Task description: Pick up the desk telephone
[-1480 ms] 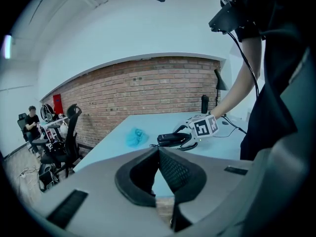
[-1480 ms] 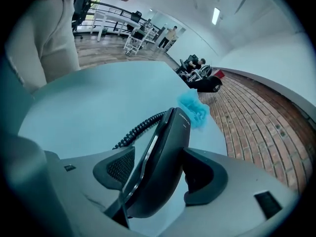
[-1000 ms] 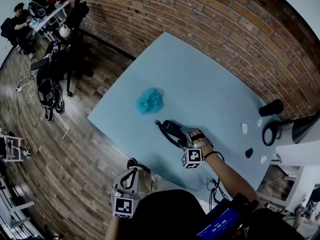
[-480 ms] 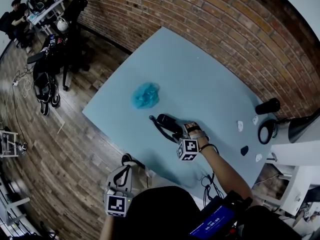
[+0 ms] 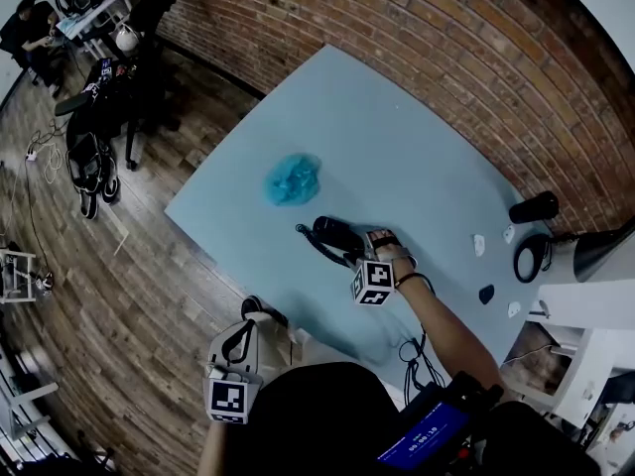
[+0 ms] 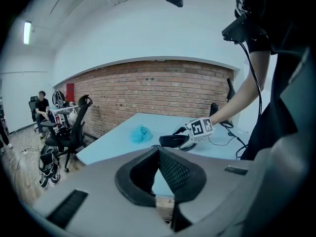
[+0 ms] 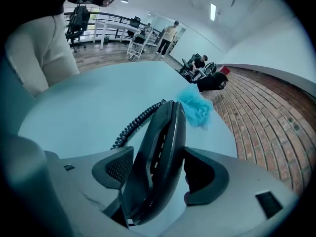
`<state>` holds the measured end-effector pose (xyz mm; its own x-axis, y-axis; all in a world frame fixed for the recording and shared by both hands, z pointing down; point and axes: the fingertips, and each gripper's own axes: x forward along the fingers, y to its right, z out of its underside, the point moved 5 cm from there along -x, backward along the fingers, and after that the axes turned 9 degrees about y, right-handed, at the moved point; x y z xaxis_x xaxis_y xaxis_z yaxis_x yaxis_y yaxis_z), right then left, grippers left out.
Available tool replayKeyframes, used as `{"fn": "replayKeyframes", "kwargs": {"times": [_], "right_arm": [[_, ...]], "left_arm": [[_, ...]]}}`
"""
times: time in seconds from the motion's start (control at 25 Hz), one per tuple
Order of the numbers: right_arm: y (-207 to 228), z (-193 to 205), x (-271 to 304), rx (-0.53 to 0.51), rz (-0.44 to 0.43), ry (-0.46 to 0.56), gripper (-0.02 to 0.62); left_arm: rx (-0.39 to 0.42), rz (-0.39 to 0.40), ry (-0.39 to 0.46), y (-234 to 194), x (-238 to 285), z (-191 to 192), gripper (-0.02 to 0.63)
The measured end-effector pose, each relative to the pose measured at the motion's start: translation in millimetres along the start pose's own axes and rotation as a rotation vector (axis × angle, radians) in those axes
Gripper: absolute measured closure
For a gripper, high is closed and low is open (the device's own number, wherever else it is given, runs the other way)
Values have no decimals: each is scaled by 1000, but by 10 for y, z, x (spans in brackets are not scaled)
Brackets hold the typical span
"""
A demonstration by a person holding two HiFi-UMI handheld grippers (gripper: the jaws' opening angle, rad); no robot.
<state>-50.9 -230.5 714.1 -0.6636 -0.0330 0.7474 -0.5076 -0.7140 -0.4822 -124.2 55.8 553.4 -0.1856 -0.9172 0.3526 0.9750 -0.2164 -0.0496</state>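
Observation:
The black desk telephone (image 5: 335,234) is tilted on its edge between the jaws of my right gripper (image 5: 359,248), which is shut on it near the table's front edge. In the right gripper view the telephone (image 7: 158,152) stands clamped between the two pads, and its coiled cord (image 7: 136,125) trails down to the light blue table (image 7: 89,102). The left gripper view shows the telephone (image 6: 173,141) held slightly above the tabletop. My left gripper (image 5: 241,337) hangs off the table over the wooden floor, its jaws (image 6: 159,152) together with nothing in them.
A crumpled blue cloth (image 5: 295,179) lies on the table (image 5: 397,137) just beyond the telephone. A black cylinder (image 5: 536,207), a dark ring-shaped object (image 5: 531,261) and small white pieces (image 5: 477,246) sit at the right end. Office chairs (image 5: 139,28) stand far left by the brick wall.
My right gripper has lifted and tilted the telephone slightly off the table. The left gripper stays low beside the table's edge.

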Motion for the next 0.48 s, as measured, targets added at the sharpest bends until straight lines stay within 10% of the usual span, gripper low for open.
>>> {"fn": "replayKeyframes", "kwargs": {"times": [0.48], "right_arm": [[-10, -43, 82, -31, 26, -28, 299]], "left_arm": [[7, -6, 1, -37, -4, 5, 586]]}}
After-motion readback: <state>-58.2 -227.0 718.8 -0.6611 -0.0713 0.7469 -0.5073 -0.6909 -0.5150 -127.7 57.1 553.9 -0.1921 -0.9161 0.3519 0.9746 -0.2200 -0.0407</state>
